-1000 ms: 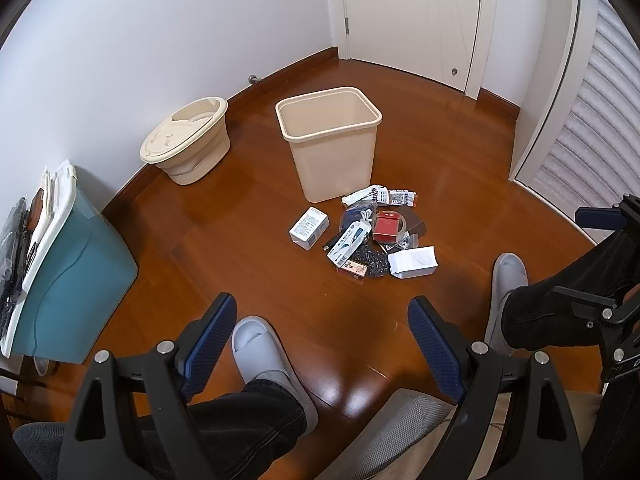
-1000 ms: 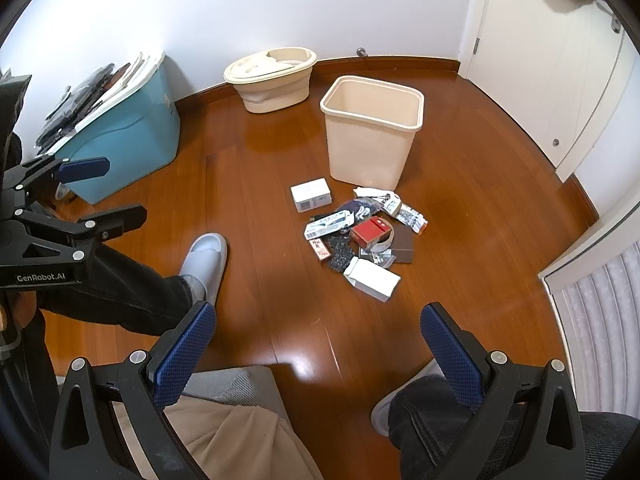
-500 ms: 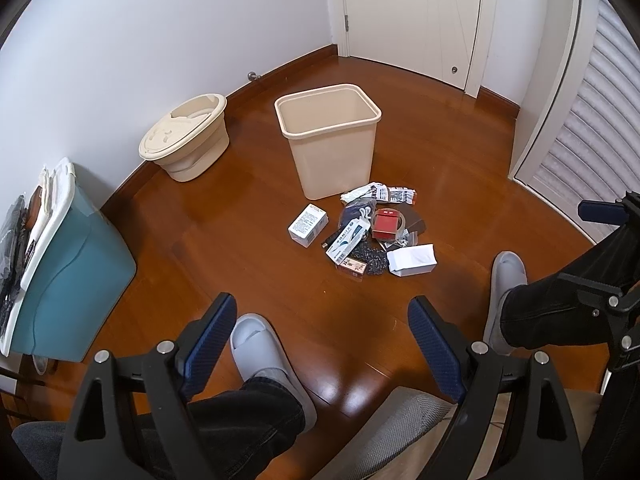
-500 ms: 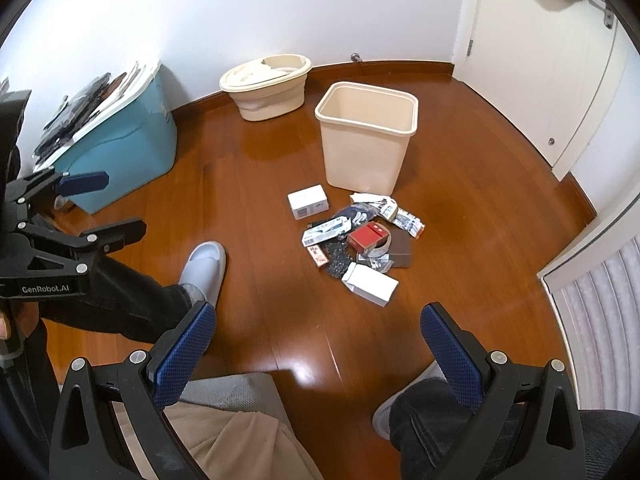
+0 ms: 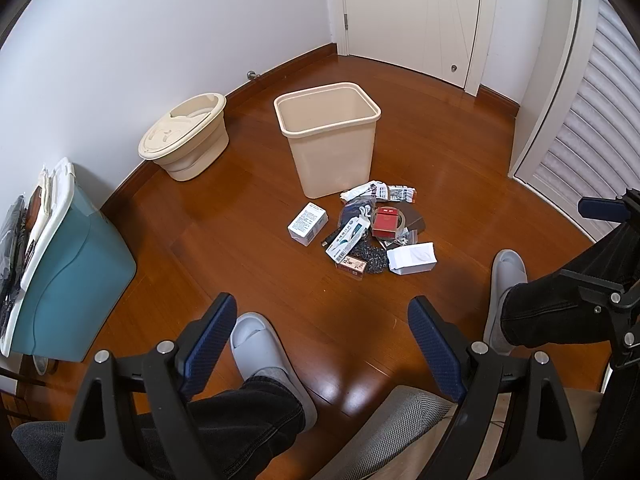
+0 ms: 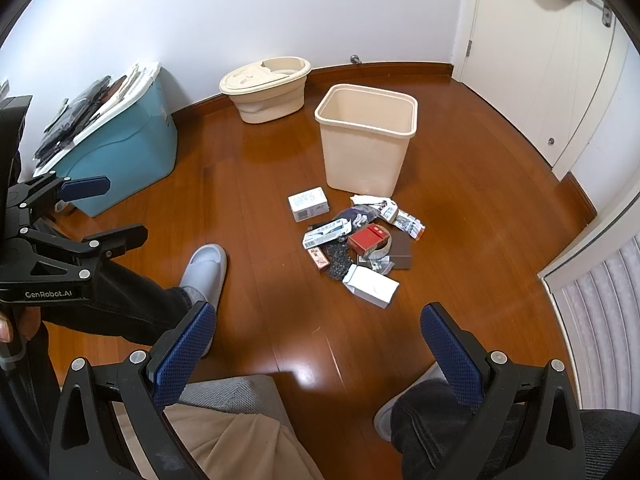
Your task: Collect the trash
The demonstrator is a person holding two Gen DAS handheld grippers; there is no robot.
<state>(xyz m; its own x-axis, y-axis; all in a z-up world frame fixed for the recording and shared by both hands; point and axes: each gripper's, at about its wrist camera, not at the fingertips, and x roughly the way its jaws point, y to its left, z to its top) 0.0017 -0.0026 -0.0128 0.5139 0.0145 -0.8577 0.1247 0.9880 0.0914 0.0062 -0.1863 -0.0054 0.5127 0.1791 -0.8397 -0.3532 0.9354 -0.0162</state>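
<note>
Nothing is collected yet: the beige bin point(image 5: 332, 140) stands empty beside the trash pile point(image 5: 370, 230), while the left gripper point(image 5: 320, 332) and right gripper point(image 6: 316, 338) hover with jaws apart.

I see a glossy wood floor point(image 5: 248, 248); a beige bin point(image 5: 330, 138) stands on it, upright and open-topped; just in front of the bin lies a heap of trash point(image 5: 372, 232), with a white box point(image 5: 308, 224) beside it on the left and a white carton point(image 5: 412, 258) at its near edge, a red box point(image 5: 386, 222) in the middle; a round beige tub point(image 5: 186, 136) sits by the wall; a teal crate point(image 5: 68, 276) stands at far left; my two grey slippers point(image 5: 260, 344) rest on the boards nearest me.
</note>
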